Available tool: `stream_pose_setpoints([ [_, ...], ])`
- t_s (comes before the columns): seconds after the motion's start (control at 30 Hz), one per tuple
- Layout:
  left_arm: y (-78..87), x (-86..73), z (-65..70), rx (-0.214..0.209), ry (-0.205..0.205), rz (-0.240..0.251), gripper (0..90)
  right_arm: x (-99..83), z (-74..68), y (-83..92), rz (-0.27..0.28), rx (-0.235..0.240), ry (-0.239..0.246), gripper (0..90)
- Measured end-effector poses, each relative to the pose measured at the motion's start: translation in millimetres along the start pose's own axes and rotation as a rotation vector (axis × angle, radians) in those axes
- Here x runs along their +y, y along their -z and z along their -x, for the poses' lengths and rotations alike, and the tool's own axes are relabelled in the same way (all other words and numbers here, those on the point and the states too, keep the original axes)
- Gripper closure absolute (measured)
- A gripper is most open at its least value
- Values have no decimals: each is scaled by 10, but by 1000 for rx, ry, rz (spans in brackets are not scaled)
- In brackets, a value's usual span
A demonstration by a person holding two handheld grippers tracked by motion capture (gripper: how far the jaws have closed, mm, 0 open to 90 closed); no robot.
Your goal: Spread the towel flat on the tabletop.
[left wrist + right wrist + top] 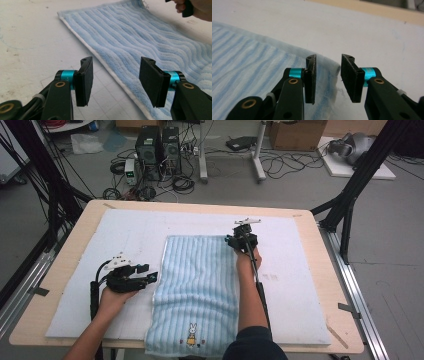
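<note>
My left claw (pixel 150 278) hovers low over the white mat (pixel 75 290), jaws standing wide with nothing between them, aimed at the left edge of the light blue striped towel (pixel 197 290). The towel lies flat mid-counter, its near end with the rabbit picture (pixel 191 335) drooping over the counter (pixel 65 255) edge. It looks soft, light and limp, so I judge it best pinched at a corner or hem. My right claw (pixel 327 80) sits at the far right corner, forearm stretched across the cloth, jaws parted narrowly just above the frayed corner, not pressing it.
</note>
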State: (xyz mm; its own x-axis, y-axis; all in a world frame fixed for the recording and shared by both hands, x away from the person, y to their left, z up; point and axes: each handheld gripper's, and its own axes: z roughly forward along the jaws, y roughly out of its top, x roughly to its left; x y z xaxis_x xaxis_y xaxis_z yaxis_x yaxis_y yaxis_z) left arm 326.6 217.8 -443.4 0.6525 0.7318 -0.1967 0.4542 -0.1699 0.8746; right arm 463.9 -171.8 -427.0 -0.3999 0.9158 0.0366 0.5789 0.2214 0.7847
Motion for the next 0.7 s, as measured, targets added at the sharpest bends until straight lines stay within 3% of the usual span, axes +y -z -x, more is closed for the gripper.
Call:
stream_pose_setpoints([
  [0.2,-84,149,-49,8,-19,8,449,-7,30,347,74,80,69,604],
  [0.4,-302,212,-127,19,7,22,442,-202,63,692,86,140,109,558],
  [0.57,-492,324,-191,54,13,-28,423,-459,97,886,59,183,95,520],
  [0.7,-668,398,-236,82,11,-103,423,-614,83,939,28,194,95,522],
])
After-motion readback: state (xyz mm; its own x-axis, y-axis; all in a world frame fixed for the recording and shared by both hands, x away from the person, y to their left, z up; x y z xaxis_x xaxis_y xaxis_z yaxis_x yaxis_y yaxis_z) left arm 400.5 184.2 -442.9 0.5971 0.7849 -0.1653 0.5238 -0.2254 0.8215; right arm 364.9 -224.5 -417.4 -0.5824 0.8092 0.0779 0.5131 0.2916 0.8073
